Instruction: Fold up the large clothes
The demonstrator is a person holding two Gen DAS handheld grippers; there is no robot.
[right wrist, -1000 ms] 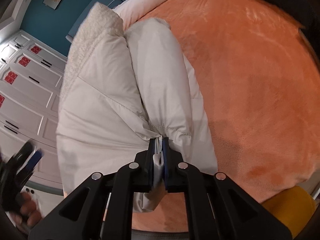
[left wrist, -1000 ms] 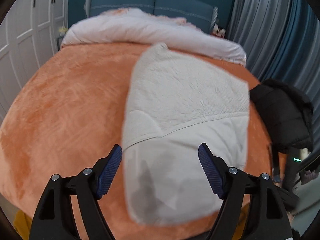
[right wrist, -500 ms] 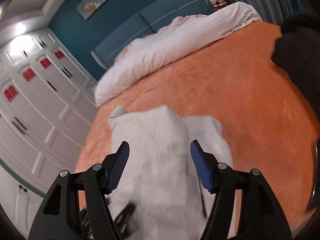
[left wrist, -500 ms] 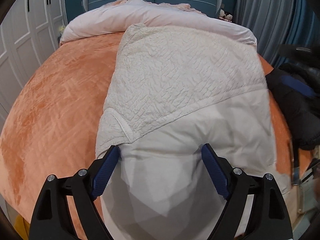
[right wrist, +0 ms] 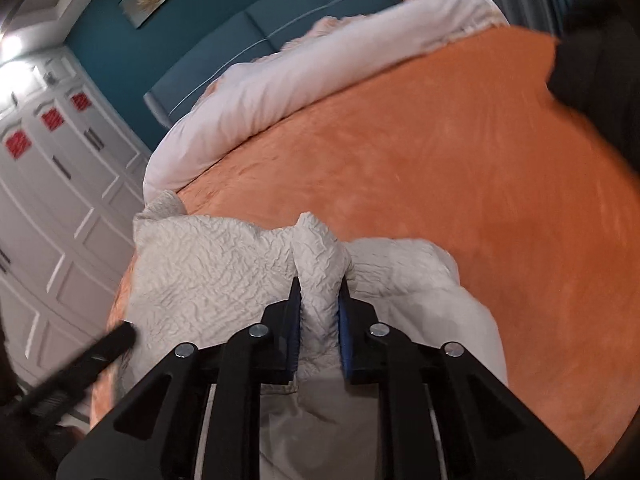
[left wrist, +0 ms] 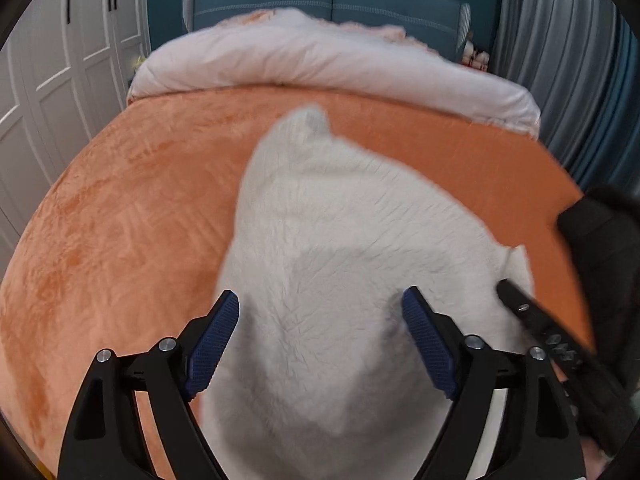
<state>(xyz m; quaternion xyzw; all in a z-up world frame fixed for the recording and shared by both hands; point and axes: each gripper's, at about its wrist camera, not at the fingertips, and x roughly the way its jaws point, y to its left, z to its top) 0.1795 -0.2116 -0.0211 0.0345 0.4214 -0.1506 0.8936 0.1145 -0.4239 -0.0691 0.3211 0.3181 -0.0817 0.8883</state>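
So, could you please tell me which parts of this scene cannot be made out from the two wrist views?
- Left wrist view: the cream quilted garment is motion-blurred, so its folds are unreadable; the open left gripper cuts off its near edge.
- Left wrist view: the black padded jacket is cut by the right edge.
- Right wrist view: the right gripper is shut on a garment fold; its frame hides the cloth below.
- Right wrist view: the jacket is a dark, blurred corner.

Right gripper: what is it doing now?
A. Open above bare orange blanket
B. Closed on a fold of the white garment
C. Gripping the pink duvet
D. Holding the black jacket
B: the right gripper pinches a raised fold of the white garment between its blue pads.
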